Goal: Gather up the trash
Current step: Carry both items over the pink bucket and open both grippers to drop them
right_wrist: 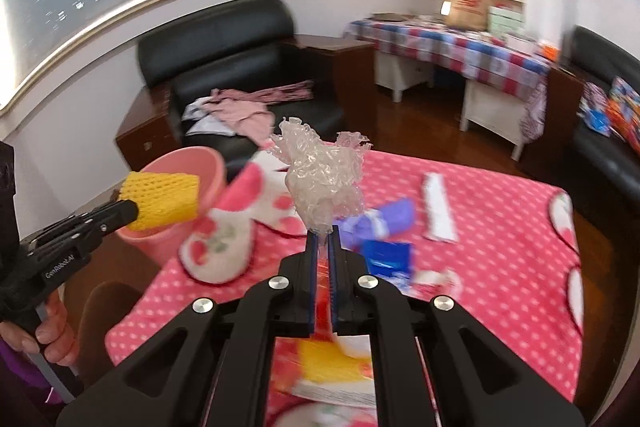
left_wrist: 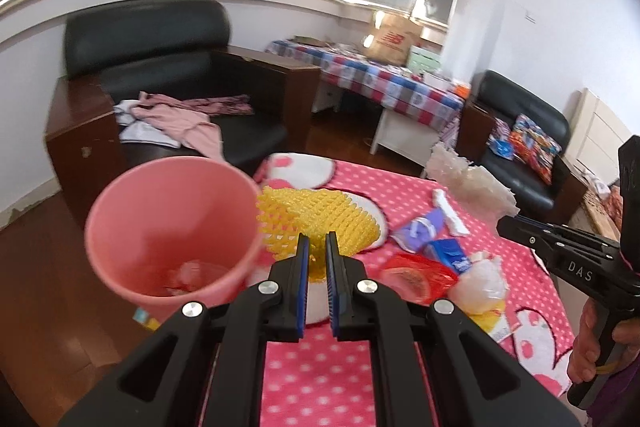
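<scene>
My left gripper is shut on a yellow foam fruit net, held in the air just right of the pink bin, which has some trash at its bottom. My right gripper is shut on a crumpled clear plastic wrap, lifted above the pink dotted blanket. In the right wrist view the left gripper holds the yellow net in front of the bin. In the left wrist view the right gripper carries the wrap at the right.
On the blanket lie a purple wrapper, a blue packet, a white paper strip, a red wrapper and a white plastic bag. A black armchair with clothes stands behind the bin. A checkered table is farther back.
</scene>
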The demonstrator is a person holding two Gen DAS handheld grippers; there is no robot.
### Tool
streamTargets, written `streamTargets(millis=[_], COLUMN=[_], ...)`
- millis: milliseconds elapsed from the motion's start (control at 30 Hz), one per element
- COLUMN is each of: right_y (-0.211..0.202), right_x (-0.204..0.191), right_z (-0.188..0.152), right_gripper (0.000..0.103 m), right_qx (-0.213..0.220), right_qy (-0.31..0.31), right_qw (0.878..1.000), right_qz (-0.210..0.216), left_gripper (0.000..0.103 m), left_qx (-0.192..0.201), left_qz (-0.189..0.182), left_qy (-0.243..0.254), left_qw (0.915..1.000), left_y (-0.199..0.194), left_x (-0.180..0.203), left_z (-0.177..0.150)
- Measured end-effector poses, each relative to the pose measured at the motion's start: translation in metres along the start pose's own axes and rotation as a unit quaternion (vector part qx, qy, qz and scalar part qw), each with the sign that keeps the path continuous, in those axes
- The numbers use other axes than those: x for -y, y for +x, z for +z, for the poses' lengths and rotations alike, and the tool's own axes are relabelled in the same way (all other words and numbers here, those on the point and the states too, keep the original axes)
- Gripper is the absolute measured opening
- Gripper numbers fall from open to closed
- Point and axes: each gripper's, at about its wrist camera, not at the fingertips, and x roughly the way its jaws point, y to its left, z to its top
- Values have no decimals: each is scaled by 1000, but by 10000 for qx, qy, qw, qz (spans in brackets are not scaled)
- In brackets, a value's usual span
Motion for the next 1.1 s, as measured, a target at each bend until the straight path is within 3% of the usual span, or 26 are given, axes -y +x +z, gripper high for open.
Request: streamTargets(millis=[267, 567, 1100], right_y=[30, 70, 137], right_x=[-67, -131, -166], right_z=[16, 26, 19], right_gripper=[5, 5, 5], right_qx=[-218, -583, -1314], right_qy=[-486, -777, -690], right_qw=[9973, 9911, 9831], right_qz=[505, 905, 1074], left_gripper=[7, 7, 7], left_qx=[125, 0, -560], left_qz=[437, 811, 1097], left_qy=[-291, -497, -407], left_qw=[9985, 9955, 9916], left_y=[-18, -18, 26], left_x=[-55, -105, -136], left_z=[-3, -9, -17])
